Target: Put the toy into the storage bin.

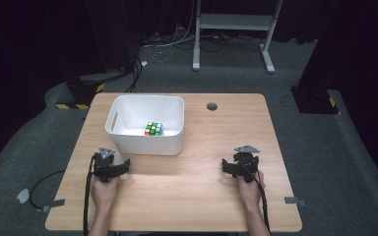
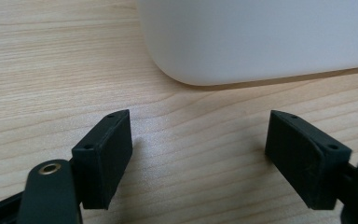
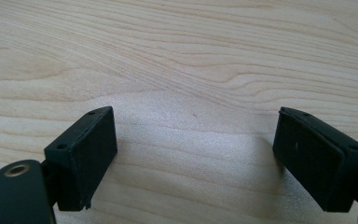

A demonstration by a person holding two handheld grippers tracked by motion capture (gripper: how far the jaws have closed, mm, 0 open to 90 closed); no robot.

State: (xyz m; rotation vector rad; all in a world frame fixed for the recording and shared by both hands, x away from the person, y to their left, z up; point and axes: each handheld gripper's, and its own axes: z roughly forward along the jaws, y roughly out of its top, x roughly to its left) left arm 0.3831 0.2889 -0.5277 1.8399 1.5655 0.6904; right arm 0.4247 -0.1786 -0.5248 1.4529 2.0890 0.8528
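Now, from where I stand, the biggest thing is the wooden desk point(image 1: 187, 196), with a small round cable hole point(image 1: 211, 106) near its far edge. On the far left part of the desk stands a white plastic bin point(image 1: 123, 142), with its near wall just beyond the left gripper. In the left gripper view this rounded near wall point(image 2: 261, 42) rises close ahead of the jaws. Inside the bin, against its near wall and a little right of the middle, lies a Rubik's cube point(image 1: 153, 129).

The left gripper point(image 1: 109, 166) rests low at the near left part of the desk. Its jaws stand wide apart and hold nothing, with bare wood between them. The right gripper point(image 1: 240, 165) rests at the near right part, well apart from the bin. Its jaws are also wide apart and empty.

I think the cube is the thing to be handled, and no grasp has begun. The risk is the high wall of the bin: a gripper coming in low may hit the rim and push the light bin across the desk. Also, the cube lies close to the near wall, so one jaw may have no room there, and the cube may slip or turn when the jaws close.
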